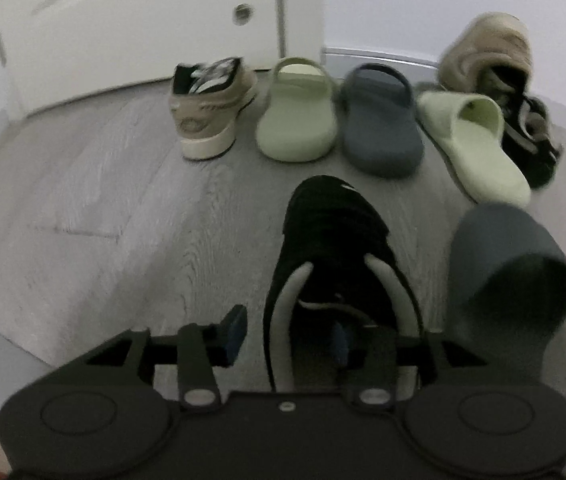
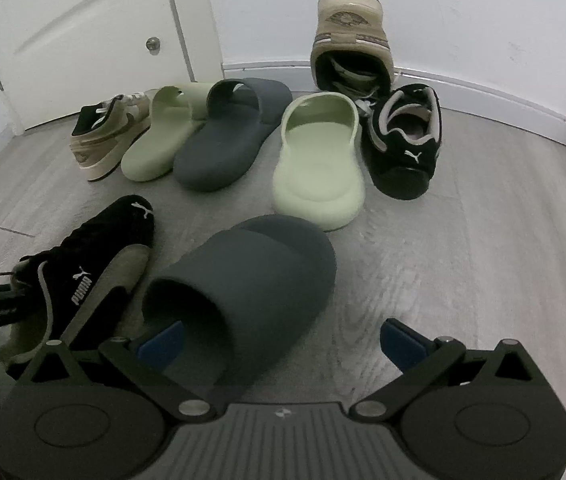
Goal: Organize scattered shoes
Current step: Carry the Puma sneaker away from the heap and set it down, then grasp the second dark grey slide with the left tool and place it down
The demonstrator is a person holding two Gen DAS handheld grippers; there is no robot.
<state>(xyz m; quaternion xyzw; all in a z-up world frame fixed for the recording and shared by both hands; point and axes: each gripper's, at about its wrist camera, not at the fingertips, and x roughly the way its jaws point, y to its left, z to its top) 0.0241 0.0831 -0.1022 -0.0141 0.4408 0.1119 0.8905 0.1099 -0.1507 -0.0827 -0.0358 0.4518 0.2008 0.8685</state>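
grey wood-grain plank floor (image 2: 463, 240), pale seams visible. white wall behind, white baseboard (image 2: 483, 84) along its foot. white panelled door (image 2: 83, 40) at back left, round metal fitting (image 2: 153, 45) on it.

row near the door: tan sneaker (image 1: 209, 108), green slide (image 1: 297, 114), dark blue-grey slide (image 1: 381, 120), side by side, close together. second green slide (image 2: 317, 160) just right of the row, angled. second tan sneaker (image 2: 349, 44) tipped up against the wall, black puma sneaker (image 2: 403, 140) just beside it.

nearer: black puma sneaker (image 1: 331, 256) on the floor, heel toward left tool (image 1: 289, 336); jaws parted, one finger outside the shoe, the other inside the heel opening, not closed on it. second dark slide (image 2: 251, 292) beside it; right tool (image 2: 283, 342) spread wide, left pad (image 2: 163, 340) inside the strap opening, right pad (image 2: 403, 342) well clear over bare floor.
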